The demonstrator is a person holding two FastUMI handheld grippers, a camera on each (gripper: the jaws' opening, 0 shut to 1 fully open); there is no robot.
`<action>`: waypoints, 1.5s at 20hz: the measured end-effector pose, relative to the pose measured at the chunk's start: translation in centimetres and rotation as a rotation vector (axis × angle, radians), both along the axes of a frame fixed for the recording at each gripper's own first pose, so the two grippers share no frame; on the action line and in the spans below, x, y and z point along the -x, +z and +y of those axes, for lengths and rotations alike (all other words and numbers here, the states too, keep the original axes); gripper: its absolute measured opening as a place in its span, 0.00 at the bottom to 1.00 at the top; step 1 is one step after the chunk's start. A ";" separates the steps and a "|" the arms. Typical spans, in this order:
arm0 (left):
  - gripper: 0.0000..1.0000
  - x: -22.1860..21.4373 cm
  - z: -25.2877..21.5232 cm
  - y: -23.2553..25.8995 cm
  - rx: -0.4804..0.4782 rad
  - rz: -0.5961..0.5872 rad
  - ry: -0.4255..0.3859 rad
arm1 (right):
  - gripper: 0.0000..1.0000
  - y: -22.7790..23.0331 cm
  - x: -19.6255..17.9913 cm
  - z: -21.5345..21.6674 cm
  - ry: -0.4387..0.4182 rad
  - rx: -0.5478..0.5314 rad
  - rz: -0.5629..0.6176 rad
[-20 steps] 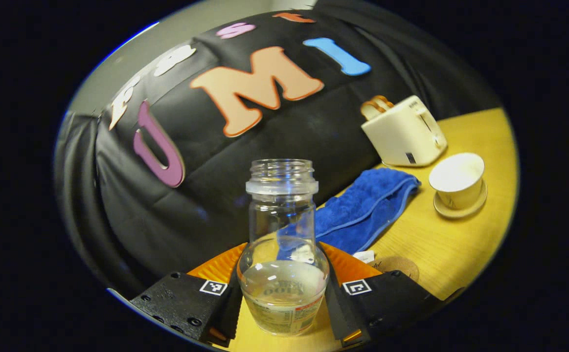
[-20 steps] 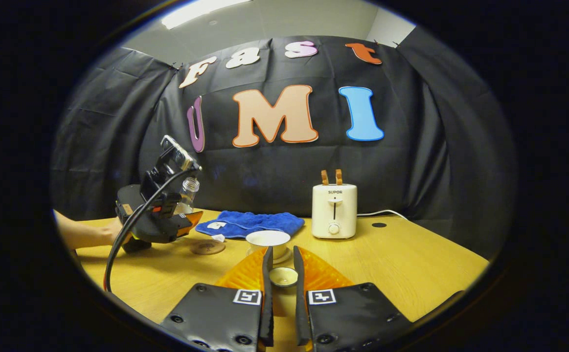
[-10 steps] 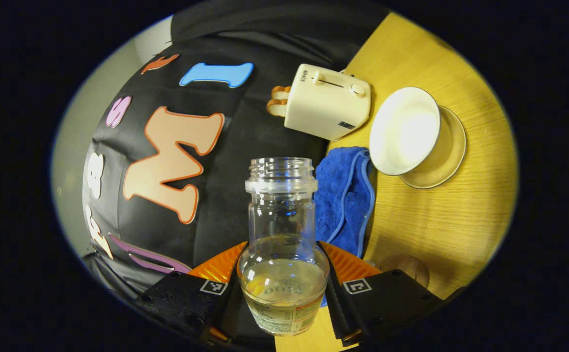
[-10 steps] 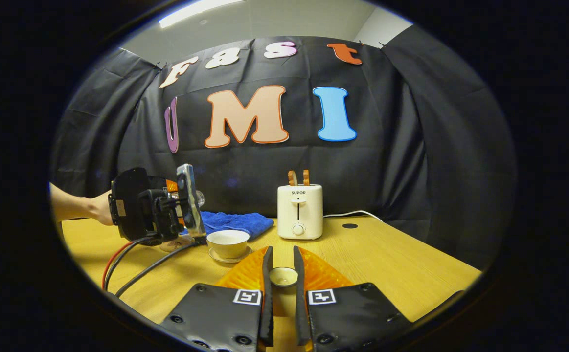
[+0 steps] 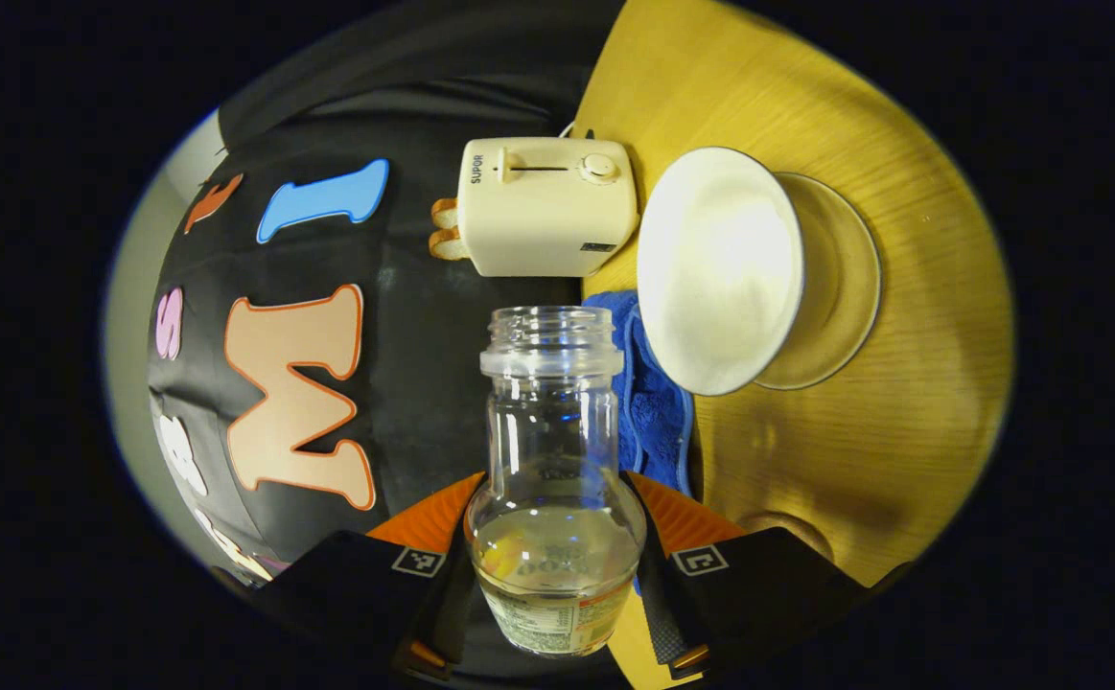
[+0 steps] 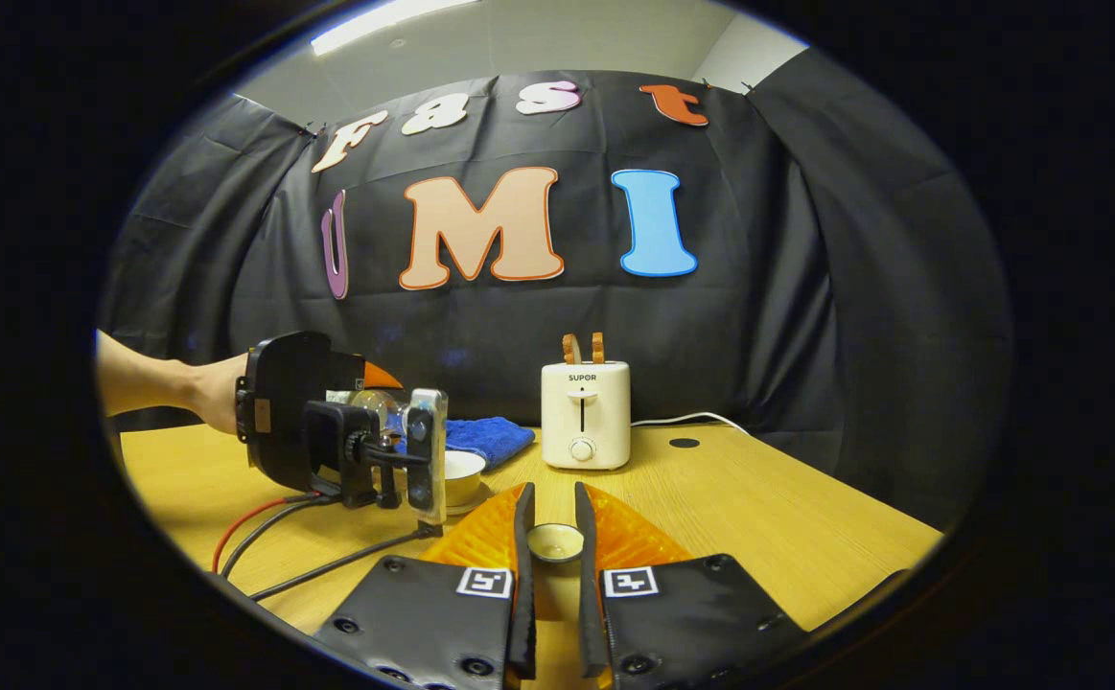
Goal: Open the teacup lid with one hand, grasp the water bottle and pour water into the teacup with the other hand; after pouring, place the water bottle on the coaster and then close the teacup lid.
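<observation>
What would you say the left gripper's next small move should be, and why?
Probably shift the water bottle mouth over the teacup and tip further: the left gripper holds it nearly sideways, water remains in its base, the teacup looks empty, and the right gripper holds the lid clear.

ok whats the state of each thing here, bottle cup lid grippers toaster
water bottle: uncapped, part full, tipped sideways
teacup: uncovered, looks empty, on its saucer
teacup lid: off the cup, held
left gripper: shut on the bottle
right gripper: shut on the lid
toaster: upright, two slices sticking up
</observation>
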State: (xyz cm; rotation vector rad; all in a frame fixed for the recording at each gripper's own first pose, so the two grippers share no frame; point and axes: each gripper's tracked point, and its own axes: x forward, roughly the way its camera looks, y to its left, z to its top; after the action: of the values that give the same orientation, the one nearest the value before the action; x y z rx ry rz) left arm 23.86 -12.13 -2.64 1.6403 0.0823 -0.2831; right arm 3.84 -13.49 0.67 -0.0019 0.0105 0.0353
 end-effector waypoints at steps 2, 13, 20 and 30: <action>0.70 0.0 0.5 0.0 -0.068 -0.011 -0.004 | 0.19 -0.1 -0.1 0.0 0.000 -0.001 0.001; 0.70 -0.3 0.4 0.9 -0.179 -0.028 -0.022 | 0.20 0.0 -0.2 0.1 0.003 -0.001 0.002; 0.70 -0.3 0.4 1.5 -0.258 -0.041 -0.033 | 0.20 -0.1 -0.2 0.1 0.005 -0.002 0.004; 0.70 -0.3 0.1 2.1 -0.350 -0.044 -0.045 | 0.20 -0.2 -0.2 0.2 0.010 -0.002 0.007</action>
State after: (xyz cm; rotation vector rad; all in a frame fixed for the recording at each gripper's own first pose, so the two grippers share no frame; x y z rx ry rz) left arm 24.18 -12.02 -0.53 1.9969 0.0638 -0.2779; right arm 4.01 -13.33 0.45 0.0005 0.0170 0.0452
